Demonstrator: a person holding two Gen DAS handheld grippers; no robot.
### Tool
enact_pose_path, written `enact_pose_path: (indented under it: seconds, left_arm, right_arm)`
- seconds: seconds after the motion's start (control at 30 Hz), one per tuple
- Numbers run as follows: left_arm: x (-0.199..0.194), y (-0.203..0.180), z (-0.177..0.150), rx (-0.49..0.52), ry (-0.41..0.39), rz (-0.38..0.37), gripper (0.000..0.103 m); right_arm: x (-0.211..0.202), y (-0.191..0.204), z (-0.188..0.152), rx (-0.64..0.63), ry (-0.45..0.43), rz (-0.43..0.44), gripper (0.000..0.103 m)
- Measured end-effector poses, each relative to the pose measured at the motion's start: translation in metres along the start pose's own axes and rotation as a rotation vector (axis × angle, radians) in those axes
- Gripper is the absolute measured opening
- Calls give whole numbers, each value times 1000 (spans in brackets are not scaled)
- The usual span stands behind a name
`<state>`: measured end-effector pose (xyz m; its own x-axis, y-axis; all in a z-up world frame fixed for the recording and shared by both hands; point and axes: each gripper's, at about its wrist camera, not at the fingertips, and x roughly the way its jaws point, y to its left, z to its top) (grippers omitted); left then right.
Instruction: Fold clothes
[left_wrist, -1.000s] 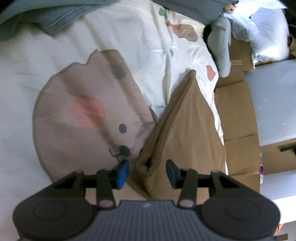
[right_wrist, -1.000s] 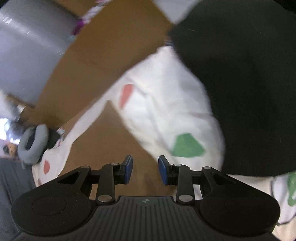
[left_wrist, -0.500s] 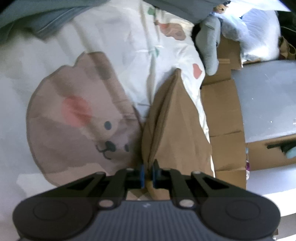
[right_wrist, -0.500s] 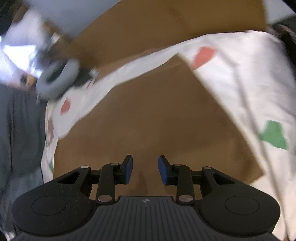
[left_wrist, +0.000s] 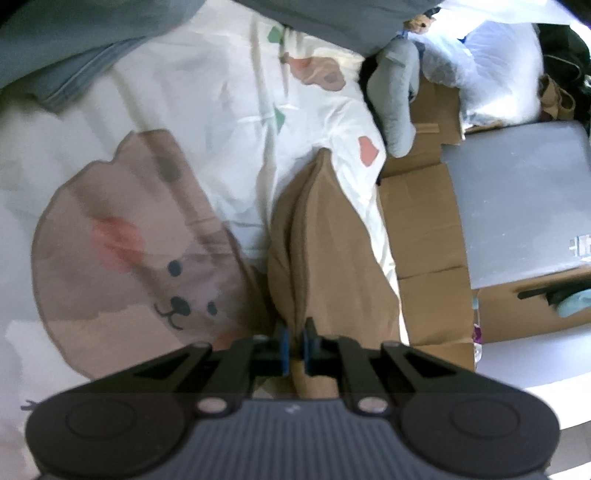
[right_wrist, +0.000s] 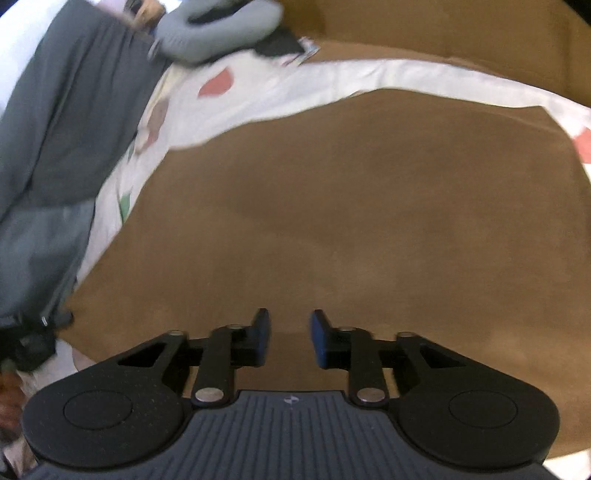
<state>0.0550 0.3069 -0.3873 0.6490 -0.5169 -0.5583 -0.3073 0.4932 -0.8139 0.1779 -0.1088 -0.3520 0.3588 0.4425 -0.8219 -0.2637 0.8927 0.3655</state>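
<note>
The left gripper (left_wrist: 294, 345) is clamped on the near end of the brown cloth garment (left_wrist: 325, 258), whose raised ridge runs away from it; the right gripper (right_wrist: 289, 338), jaws apart and just closing on nothing, hovers over the garment's flat spread.

Bedroom: printed bedsheet (left_wrist: 229, 110), cardboard boxes (left_wrist: 424, 221)

Count, both views: one brown garment (left_wrist: 332, 266) on the bed, one only. One printed bedsheet (left_wrist: 229, 110) under it, with one large bear face (left_wrist: 140, 251). One grey neck pillow (left_wrist: 397, 99). One dark grey garment (right_wrist: 66, 110). Cardboard boxes (left_wrist: 424, 221): at least two; the exact number I cannot tell. My grippers: two, left gripper (left_wrist: 294, 349) and right gripper (right_wrist: 290, 338).
</note>
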Motion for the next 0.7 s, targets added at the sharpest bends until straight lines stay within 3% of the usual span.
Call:
enact_pose_path:
  seconds: [0.3, 0.7]
  left_arm:
    - [-4, -7, 3, -4, -3, -29, 7]
    - [-6, -16, 6, 14, 5, -61, 7]
  right_arm:
    - [20, 30, -12, -126, 113, -25, 12]
    - [9, 34, -40, -152, 199, -20, 10]
